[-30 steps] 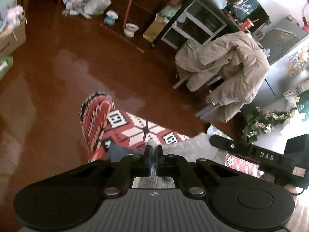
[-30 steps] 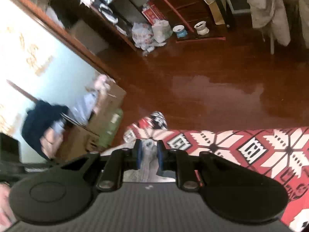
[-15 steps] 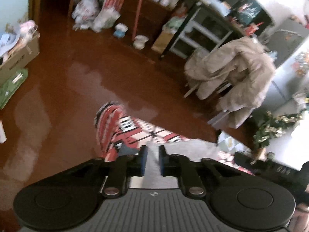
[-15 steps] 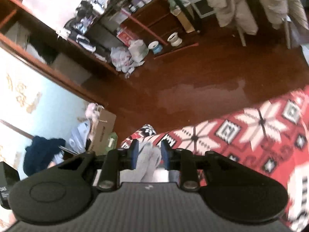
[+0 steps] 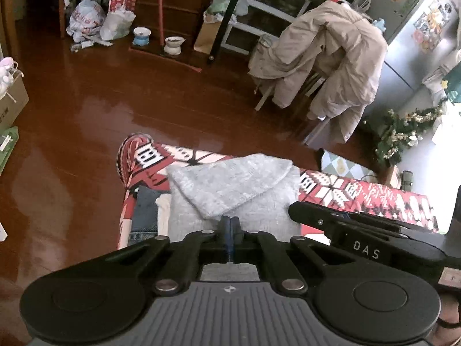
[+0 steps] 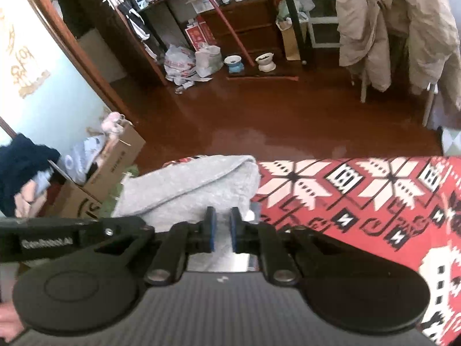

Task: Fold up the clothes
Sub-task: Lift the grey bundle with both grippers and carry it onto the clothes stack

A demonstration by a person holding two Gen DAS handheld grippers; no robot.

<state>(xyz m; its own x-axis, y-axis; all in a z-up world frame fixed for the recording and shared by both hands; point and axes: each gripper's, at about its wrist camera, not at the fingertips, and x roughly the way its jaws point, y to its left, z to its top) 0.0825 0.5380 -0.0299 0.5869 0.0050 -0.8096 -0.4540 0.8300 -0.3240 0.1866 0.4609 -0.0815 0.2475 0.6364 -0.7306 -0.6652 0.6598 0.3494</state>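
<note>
A grey knitted garment (image 5: 230,187) lies folded on a red patterned blanket (image 5: 360,193), with one flap laid diagonally across it. My left gripper (image 5: 229,225) hovers over the garment's near edge, pads pressed together with no cloth visible between them. In the right wrist view the same garment (image 6: 196,190) lies at the blanket's (image 6: 345,190) left end. My right gripper (image 6: 221,225) is above its near part, jaws closing, with a narrow gap left and nothing pinched. The right gripper's black body (image 5: 366,248) crosses the left view's right side.
Blue denim (image 5: 144,210) shows at the blanket's left edge. Beyond it is glossy brown floor (image 5: 86,115). A chair draped with a beige coat (image 5: 325,63), a fridge (image 5: 417,28) and a small decorated tree (image 5: 403,135) stand to the right. A cardboard box (image 6: 115,158) sits to the left.
Both grippers have drawn back from the garment, whose folded flap now shows in full. The left jaws stood slightly apart half a second ago and have shut. The right jaws have narrowed.
</note>
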